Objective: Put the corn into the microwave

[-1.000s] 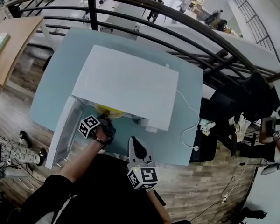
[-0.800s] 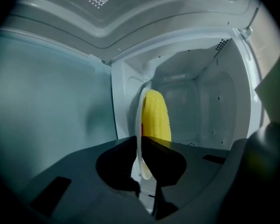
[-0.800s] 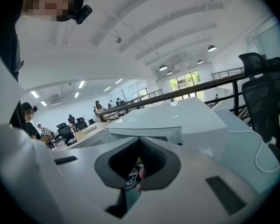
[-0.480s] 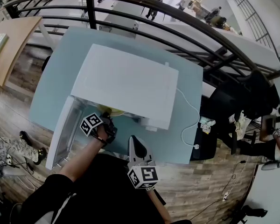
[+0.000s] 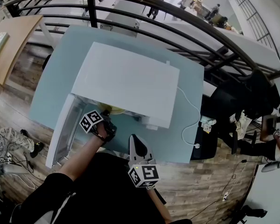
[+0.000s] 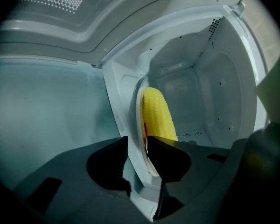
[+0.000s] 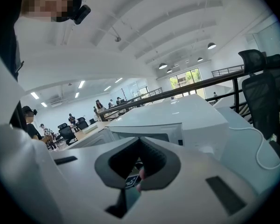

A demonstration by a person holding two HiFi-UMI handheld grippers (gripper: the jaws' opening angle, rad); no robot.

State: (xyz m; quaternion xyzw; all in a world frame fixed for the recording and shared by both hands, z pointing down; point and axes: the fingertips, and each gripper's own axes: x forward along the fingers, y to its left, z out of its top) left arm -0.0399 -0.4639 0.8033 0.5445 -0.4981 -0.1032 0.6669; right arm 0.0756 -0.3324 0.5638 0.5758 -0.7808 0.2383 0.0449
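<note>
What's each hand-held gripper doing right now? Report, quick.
Left hand-held gripper: closed on the rim of the plate carrying the corn, inside the microwave.
Right hand-held gripper: closed, empty.

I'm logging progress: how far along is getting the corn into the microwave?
Done: the door of the microwave stands open. In hand: the left gripper is shut on the rim of a white plate carrying the corn, which sits at the opening, partly inside. Left: set the plate down, release, withdraw, likely close the door. The right gripper is shut on nothing, idle.
</note>
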